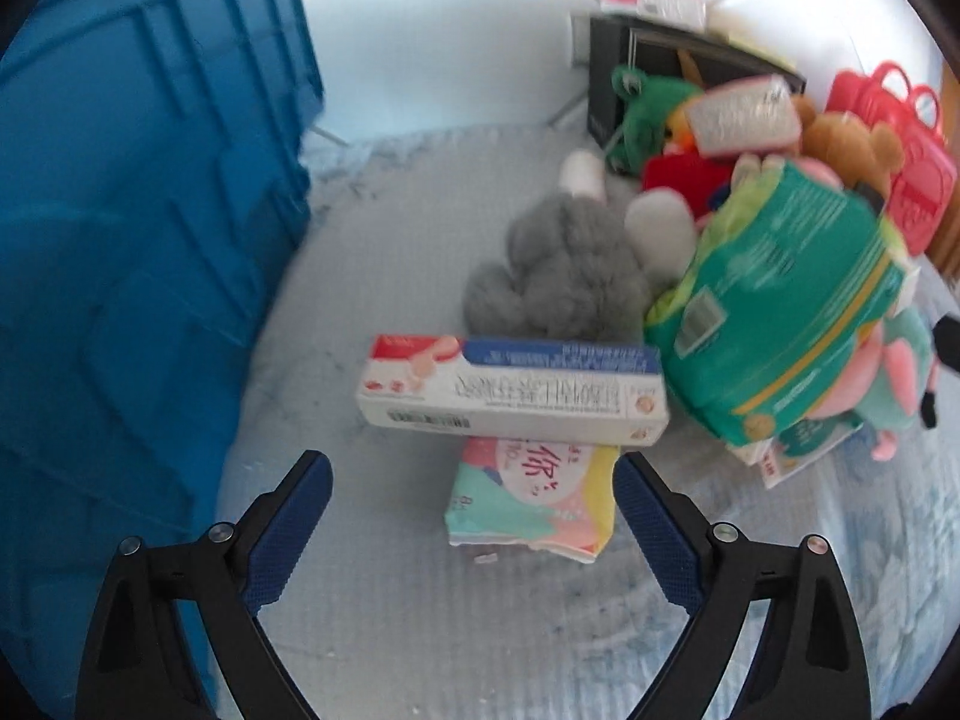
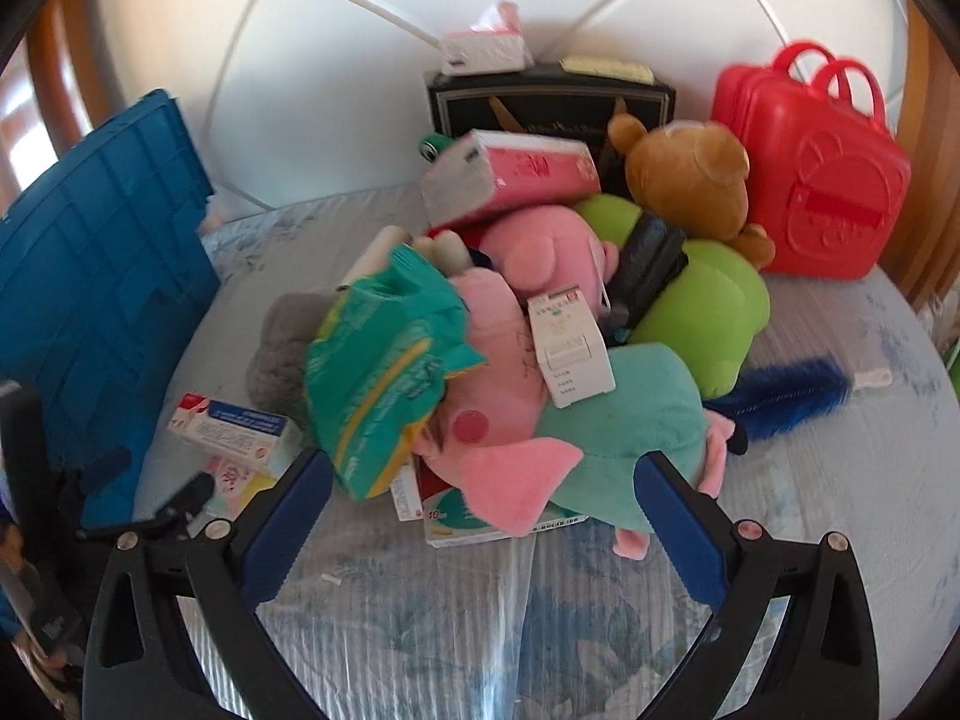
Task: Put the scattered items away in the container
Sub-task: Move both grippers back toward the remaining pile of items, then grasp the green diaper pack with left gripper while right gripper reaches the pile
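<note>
A blue plastic crate (image 1: 138, 276) stands at the left; it also shows in the right wrist view (image 2: 102, 276). My left gripper (image 1: 474, 468) is open, its fingers on either side of a pastel tissue pack (image 1: 534, 495) that lies under a white toothpaste box (image 1: 510, 390). My right gripper (image 2: 483, 468) is open and empty, just before a pile with a green wipes pack (image 2: 378, 384), a pink and teal plush (image 2: 540, 414) and a small white box (image 2: 570, 348).
A grey plush (image 1: 564, 270) lies behind the toothpaste box. A brown bear (image 2: 690, 180), a green plush (image 2: 708, 300), a red case (image 2: 810, 168), a black box (image 2: 540, 102) and a blue brush (image 2: 786, 396) lie on the bed.
</note>
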Demonstrator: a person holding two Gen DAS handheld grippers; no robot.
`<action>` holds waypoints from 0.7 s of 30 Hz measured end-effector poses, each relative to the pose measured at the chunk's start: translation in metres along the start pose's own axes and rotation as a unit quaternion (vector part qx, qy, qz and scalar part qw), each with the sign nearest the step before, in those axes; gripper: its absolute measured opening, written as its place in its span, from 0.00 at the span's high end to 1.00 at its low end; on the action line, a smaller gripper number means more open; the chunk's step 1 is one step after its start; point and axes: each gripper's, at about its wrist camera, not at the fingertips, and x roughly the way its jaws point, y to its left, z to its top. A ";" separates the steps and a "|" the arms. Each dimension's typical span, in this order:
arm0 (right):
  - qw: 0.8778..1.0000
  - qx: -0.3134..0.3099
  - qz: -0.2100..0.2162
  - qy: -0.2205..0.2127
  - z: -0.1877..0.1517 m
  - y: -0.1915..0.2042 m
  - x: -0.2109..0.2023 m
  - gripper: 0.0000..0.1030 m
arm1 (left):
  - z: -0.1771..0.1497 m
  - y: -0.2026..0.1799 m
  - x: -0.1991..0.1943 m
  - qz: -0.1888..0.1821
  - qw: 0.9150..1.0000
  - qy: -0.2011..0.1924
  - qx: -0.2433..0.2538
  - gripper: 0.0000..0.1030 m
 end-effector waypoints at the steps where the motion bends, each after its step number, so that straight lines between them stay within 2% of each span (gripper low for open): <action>1: 1.000 0.005 0.002 0.001 0.000 -0.002 0.002 0.07 | 0.000 -0.001 0.006 -0.002 1.000 0.005 0.001 0.07; 3: 1.000 0.017 0.014 0.002 0.001 -0.006 0.007 0.20 | 0.003 -0.001 0.013 -0.003 1.000 0.010 -0.002 0.07; 4: 0.999 0.019 0.026 0.004 0.002 -0.005 0.009 0.22 | 0.006 -0.001 0.012 -0.005 1.000 0.007 -0.004 0.07; 8: 0.999 0.008 0.052 0.013 0.009 0.009 0.019 0.24 | 0.022 0.000 0.013 -0.002 1.000 -0.009 -0.006 0.07; 10: 0.998 -0.002 0.064 0.022 0.012 0.018 0.029 0.29 | 0.029 0.000 0.018 0.000 1.000 -0.008 -0.003 0.07; 11: 0.997 -0.007 0.067 0.027 0.012 0.022 0.035 0.38 | 0.033 0.000 0.023 -0.002 1.000 -0.007 -0.005 0.07; 12: 0.997 -0.010 0.069 0.032 0.013 0.025 0.040 0.42 | 0.037 0.001 0.027 -0.008 1.000 -0.005 -0.009 0.06; 15: 0.996 -0.011 0.072 0.043 0.016 0.031 0.061 0.42 | 0.047 0.002 0.036 -0.020 1.000 -0.002 -0.014 0.04; 18: 0.996 -0.014 0.082 0.036 0.021 0.035 0.071 0.42 | 0.054 -0.002 0.044 -0.026 1.000 -0.006 -0.012 0.05; 19: 0.996 -0.016 0.084 0.037 0.022 0.037 0.075 0.42 | 0.054 -0.004 0.045 -0.029 0.999 -0.007 -0.011 0.15; 20: 0.995 -0.019 0.084 0.041 0.024 0.040 0.080 0.42 | 0.054 -0.007 0.043 -0.040 0.999 -0.010 -0.009 0.31; 21: 0.995 -0.023 0.082 0.045 0.024 0.042 0.081 0.46 | 0.053 -0.010 0.040 -0.048 0.999 -0.011 -0.007 0.39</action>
